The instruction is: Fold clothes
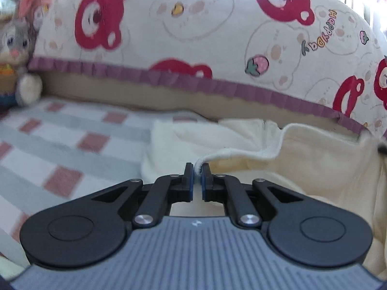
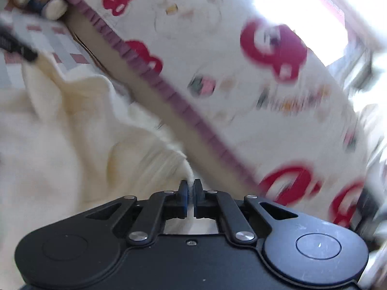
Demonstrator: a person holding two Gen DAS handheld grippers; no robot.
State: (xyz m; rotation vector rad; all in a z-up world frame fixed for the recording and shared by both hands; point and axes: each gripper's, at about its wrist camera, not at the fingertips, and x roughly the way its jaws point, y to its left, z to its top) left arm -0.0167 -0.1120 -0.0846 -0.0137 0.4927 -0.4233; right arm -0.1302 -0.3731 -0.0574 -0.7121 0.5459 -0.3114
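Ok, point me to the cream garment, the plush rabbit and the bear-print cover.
cream garment [image 1: 302, 169], left wrist view, on its spread body.
plush rabbit [image 1: 14, 41], left wrist view, on its face.
bear-print cover [image 1: 193, 24], left wrist view, on its printed face.

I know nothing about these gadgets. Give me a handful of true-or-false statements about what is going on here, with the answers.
1. The left gripper is pinching an edge of the cream garment. True.
2. The right gripper is wide open and holds nothing. False: it is shut on a bit of the same cream cloth.
3. The bedsheet is plain blue. False: it is checked, with pale grey-green bands and pinkish squares.
4. A big cushion printed with red bear faces stands behind the garment. True.
5. A plush bunny sits at the far left in the left wrist view. True.
6. The cushion has a green trim. False: its frill is purple.
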